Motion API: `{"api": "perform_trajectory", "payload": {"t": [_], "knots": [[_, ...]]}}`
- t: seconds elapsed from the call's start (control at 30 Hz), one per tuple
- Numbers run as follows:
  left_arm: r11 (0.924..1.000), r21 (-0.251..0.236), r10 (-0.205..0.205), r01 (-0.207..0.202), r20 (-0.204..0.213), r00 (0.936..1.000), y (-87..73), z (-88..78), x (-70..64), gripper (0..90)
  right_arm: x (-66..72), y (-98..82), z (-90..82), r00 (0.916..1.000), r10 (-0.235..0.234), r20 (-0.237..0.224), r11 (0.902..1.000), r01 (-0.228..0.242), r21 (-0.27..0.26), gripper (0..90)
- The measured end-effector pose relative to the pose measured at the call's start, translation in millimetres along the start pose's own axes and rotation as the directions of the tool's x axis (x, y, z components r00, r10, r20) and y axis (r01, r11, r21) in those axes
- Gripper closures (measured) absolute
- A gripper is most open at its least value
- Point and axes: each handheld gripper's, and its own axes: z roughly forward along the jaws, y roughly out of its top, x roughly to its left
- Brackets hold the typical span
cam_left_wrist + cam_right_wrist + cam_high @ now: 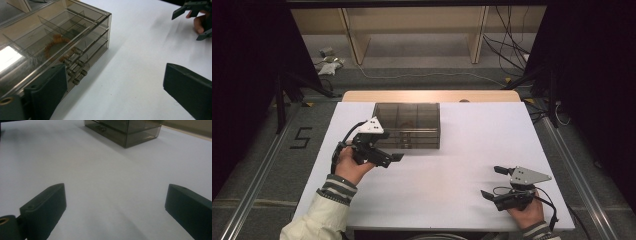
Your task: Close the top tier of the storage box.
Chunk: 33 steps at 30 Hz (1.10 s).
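Note:
A smoky see-through drawer box (407,125) stands on the white table (452,175), left of centre toward the far side. My left gripper (392,148) is held by a hand at the box's front left corner, its jaws open and nothing between them. In the left gripper view the box (62,45) shows small round drawer knobs (77,67) and an orange-brown thing (53,43) inside; the left gripper (115,75) stands wide apart beside the box front. My right gripper (491,181) rests open near the front right of the table, also seen as the right gripper (115,192) over bare tabletop, with the box (125,130) far ahead.
Beyond the table's far wooden edge (432,95) are the legs of a wooden shelf (357,42) and cables (507,45) on the floor. A taped figure 5 (301,137) marks the floor at the left. The other hand's gripper (190,25) shows at the left gripper view's top right.

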Motion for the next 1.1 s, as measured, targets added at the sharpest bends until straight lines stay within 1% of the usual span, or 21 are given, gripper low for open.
{"api": "perform_trajectory", "payload": {"t": [0.07, 0.17, 0.27, 0.37, 0.47, 0.53, 0.6, 0.67, 0.73, 0.8, 0.87, 0.9, 0.97, 1.03, 1.07, 1.1], "knots": [[0.9995, -0.032, -0.005, 0.005, 0.000, 1.0000, -7.3, -3.4, -0.6, 2.7, 0.1, 0.0, 0.2, 1.0000, 0.000, 0.002, 1.0000, 0.000, 0.001, 4.7], [0.9977, -0.066, -0.012, 0.011, -0.011, 0.9999, -17.6, -7.9, -2.2, 0.0, 0.1, 0.0, 0.2, 1.0000, 0.001, 0.000, 1.0000, -0.001, 0.003, 4.7], [0.9947, -0.102, -0.012, 0.010, -0.013, 0.9998, -28.0, -12.3, -5.2, 0.0, 0.1, 0.1, 0.3, 1.0000, -0.001, 0.001, 1.0000, 0.001, 0.002, 4.7], [0.9931, -0.117, -0.008, 0.006, -0.014, 0.9999, -39.1, -14.0, -8.2, 0.0, 0.1, 0.1, 0.3, 1.0000, 0.003, 0.006, 1.0000, -0.003, 0.004, 4.7], [0.9897, -0.143, -0.012, 0.010, -0.009, 0.9999, -50.3, -15.3, -9.9, 0.0, 0.2, 0.0, -0.1, 0.9999, 0.005, 0.009, 1.0000, -0.005, 0.002, 4.7], [0.9866, -0.163, -0.019, 0.016, -0.014, 0.9997, -57.6, -16.1, -9.2, 0.0, 0.3, -0.1, 0.0, 0.9999, 0.005, 0.011, 1.0000, -0.005, 0.003, 4.7], [0.9831, -0.180, -0.038, 0.036, -0.010, 0.9992, -64.3, -17.1, -7.9, 0.0, 0.4, -0.2, 0.0, 0.9999, 0.003, 0.012, 1.0000, -0.003, 0.004, 4.7], [0.9752, -0.215, -0.052, 0.050, -0.004, 0.9986, -71.0, -19.0, -6.6, 0.0, 0.3, -0.3, -0.4, 0.9999, 0.003, 0.013, 1.0000, -0.003, 0.005, 4.7], [0.9701, -0.236, -0.059, 0.057, 0.000, 0.9983, -76.9, -20.0, -5.8, 0.0, 0.4, -0.3, -0.5, 0.9999, 0.005, 0.015, 1.0000, -0.005, 0.006, 4.7], [0.9690, -0.240, -0.060, 0.058, 0.000, 0.9982, -82.4, -20.2, -5.4, 0.0, 0.2, -0.3, -0.4, 0.9999, 0.006, 0.015, 1.0000, -0.006, 0.006, 4.7], [0.9708, -0.234, -0.058, 0.055, -0.008, 0.9983, -87.3, -19.5, -5.7, 0.0, 0.2, -0.3, -0.2, 0.9999, 0.005, 0.014, 1.0000, -0.005, 0.006, 4.7], [0.9699, -0.238, -0.059, 0.054, -0.012, 0.9982, -89.7, -19.0, -6.1, 0.0, 0.5, -0.3, -0.2, 0.9999, 0.006, 0.015, 1.0000, -0.006, 0.006, 4.7], [0.9711, -0.234, -0.053, 0.046, -0.022, 0.9983, -94.3, -18.3, -6.6, 0.0, 0.6, -0.3, -0.7, 0.9999, 0.002, 0.014, 1.0000, -0.002, 0.007, 4.7], [0.9702, -0.237, -0.059, 0.052, -0.022, 0.9980, -99.2, -17.1, -7.0, 0.0, 0.5, -0.4, -0.8, 0.9999, 0.003, 0.014, 1.0000, -0.003, 0.005, 4.7], [0.9711, -0.233, -0.057, 0.051, -0.021, 0.9981, -101.6, -17.2, -6.9, 0.0, 0.4, -0.4, -1.0, 0.9999, 0.003, 0.013, 1.0000, -0.003, 0.006, 4.7], [0.9698, -0.238, -0.062, 0.055, -0.023, 0.9978, -104.1, -17.1, -7.1, 0.0, 0.5, -0.4, -1.1, 0.9999, 0.002, 0.013, 1.0000, -0.002, 0.005, 4.7]]}}
